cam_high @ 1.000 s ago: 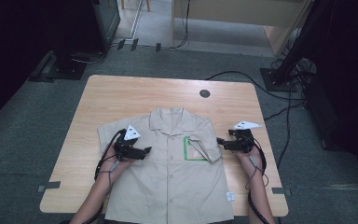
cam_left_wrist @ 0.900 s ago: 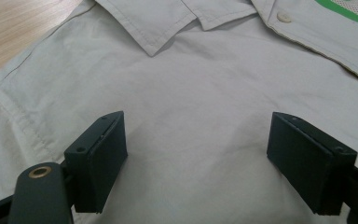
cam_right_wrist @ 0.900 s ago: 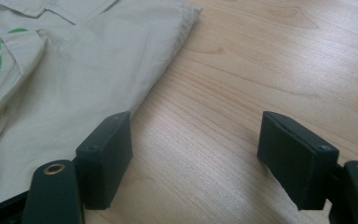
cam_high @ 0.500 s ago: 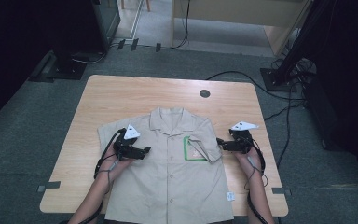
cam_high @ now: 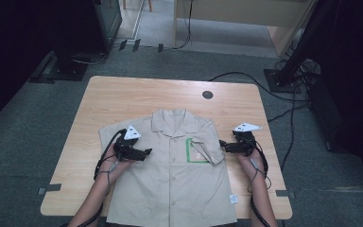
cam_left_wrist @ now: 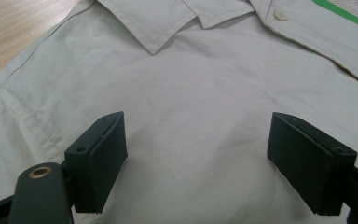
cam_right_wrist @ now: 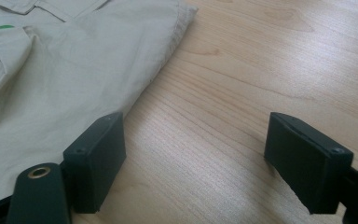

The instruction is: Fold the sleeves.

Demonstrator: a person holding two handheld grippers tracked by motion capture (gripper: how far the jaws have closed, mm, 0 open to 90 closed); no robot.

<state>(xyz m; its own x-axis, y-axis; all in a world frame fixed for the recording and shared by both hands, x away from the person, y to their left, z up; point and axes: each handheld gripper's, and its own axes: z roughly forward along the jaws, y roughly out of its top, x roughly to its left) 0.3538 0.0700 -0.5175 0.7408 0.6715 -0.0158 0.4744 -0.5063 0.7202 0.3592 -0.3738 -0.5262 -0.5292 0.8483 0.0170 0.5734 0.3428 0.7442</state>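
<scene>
A beige short-sleeved shirt (cam_high: 170,184) lies flat, front up, on the wooden table (cam_high: 137,97). Its sleeve (cam_high: 209,149) on the right side of the high view is folded in over the green-edged chest pocket (cam_high: 189,152). My left gripper (cam_high: 146,152) rests open over the shirt's other shoulder; in the left gripper view (cam_left_wrist: 193,158) plain cloth (cam_left_wrist: 191,88) lies between the jaws, just below the collar. My right gripper (cam_high: 223,144) sits beside the folded edge. Its jaws (cam_right_wrist: 193,158) have just been opening, with bare wood between them and the shirt (cam_right_wrist: 74,70) next to one jaw.
A round dark cable grommet (cam_high: 207,94) is set in the table's far side. Cables (cam_high: 246,75) run over the floor behind and to the right. A small white label (cam_high: 233,199) hangs at the shirt's hem. Bare wood lies left and right of the shirt.
</scene>
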